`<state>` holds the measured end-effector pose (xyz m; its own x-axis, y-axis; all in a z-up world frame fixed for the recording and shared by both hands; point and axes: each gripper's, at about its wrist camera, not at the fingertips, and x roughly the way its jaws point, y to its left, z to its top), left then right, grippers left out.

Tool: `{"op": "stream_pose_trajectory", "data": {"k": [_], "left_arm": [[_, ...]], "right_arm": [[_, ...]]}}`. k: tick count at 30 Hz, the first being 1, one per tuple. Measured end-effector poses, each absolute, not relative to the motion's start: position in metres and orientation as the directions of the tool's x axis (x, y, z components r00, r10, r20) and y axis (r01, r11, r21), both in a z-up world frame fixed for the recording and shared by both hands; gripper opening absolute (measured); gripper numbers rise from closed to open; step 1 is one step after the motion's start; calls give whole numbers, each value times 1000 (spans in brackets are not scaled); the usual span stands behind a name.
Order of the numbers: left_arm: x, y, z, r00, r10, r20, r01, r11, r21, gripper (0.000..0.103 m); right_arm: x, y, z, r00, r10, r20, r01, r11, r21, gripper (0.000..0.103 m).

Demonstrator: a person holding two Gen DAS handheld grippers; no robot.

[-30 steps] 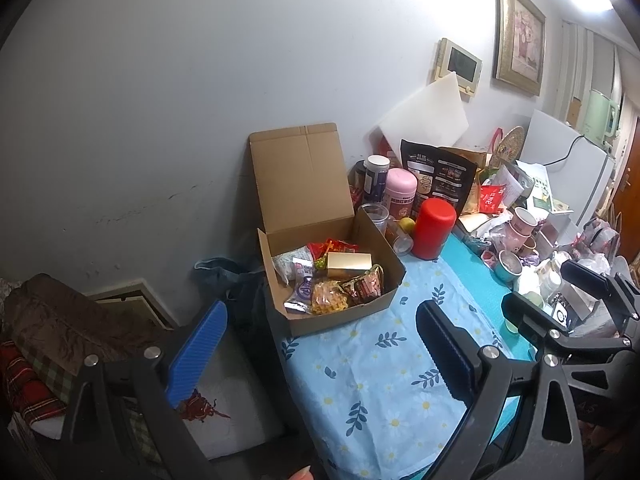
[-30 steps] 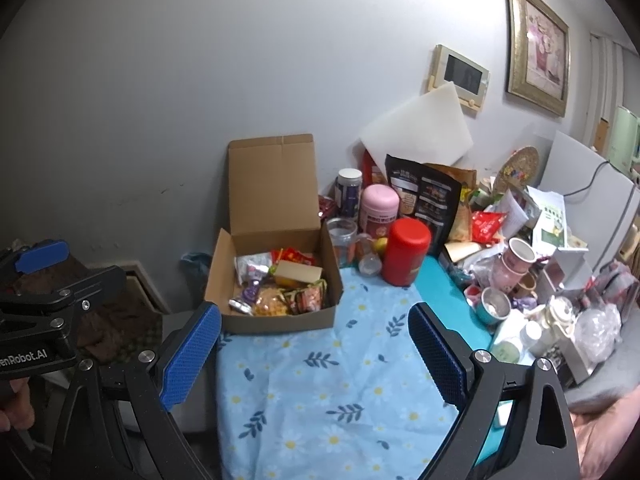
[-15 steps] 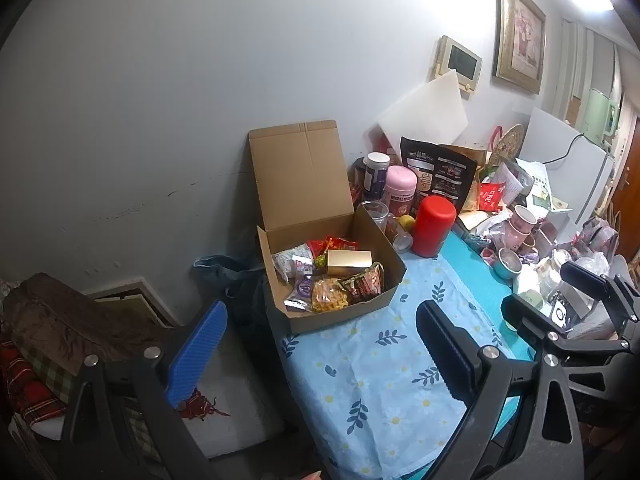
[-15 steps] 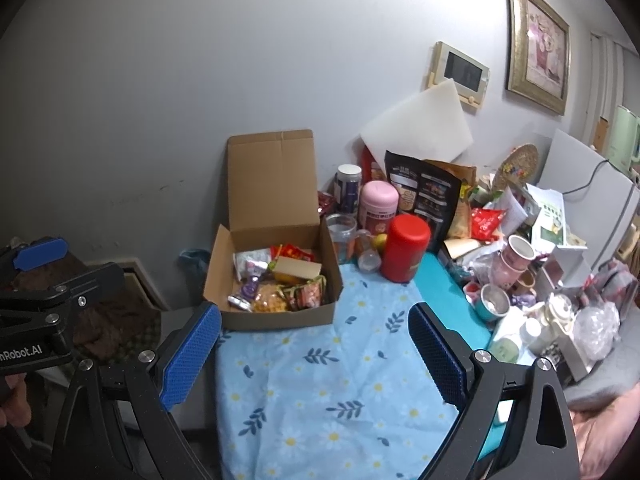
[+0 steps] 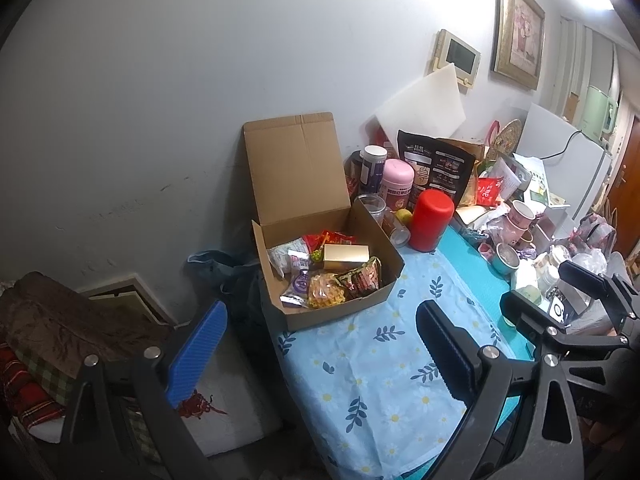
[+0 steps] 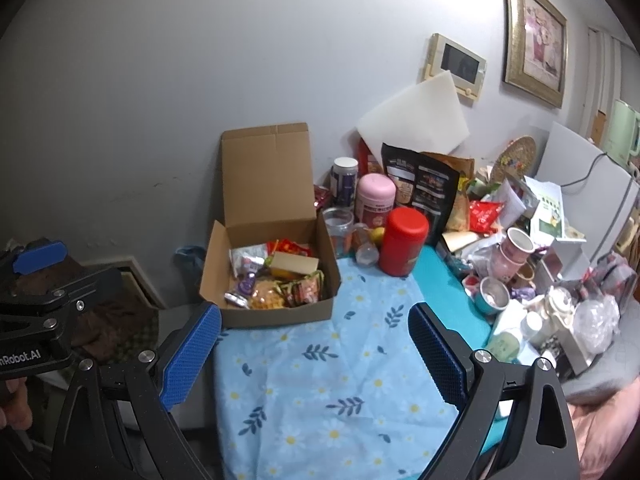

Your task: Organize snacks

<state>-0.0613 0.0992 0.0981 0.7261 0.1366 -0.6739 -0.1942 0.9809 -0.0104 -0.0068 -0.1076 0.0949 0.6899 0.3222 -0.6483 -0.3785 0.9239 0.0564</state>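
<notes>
Snacks (image 6: pixel 276 280) fill cardboard box (image 6: pixel 276 316); left tool (image 5: pixel 320 352), right tool (image 6: pixel 314 356) both spread wide, empty.

The only words that can be read are on the left gripper (image 6: pixel 36 276), which shows at the left edge of the right wrist view. White letters on its black body say "nRobot.AI", and the start of the word is cut off by the edge of the picture. Far ahead of the right gripper (image 6: pixel 314 354), the black bag (image 6: pixel 420 192) has white print on it, and so do the pink jar (image 6: pixel 376 200) and the red packet (image 6: pixel 484 216) to the right of it, but all of that print is too small and blurry to read.
</notes>
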Motion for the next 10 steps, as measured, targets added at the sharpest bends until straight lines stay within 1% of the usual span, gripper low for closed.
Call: {"op": "stream_pose_trajectory", "data": {"k": [6,10], "left_arm": [[-59,99,97,729,171,-663,-212,977,20,97],[-57,97,97,728,158,-667,-197,980,18,97]], "right_arm": [[-4,-105,92,682,320,-657,-374,925,63,96],[-1,-104,90,678,321,-661,-371,926,68,96]]}}
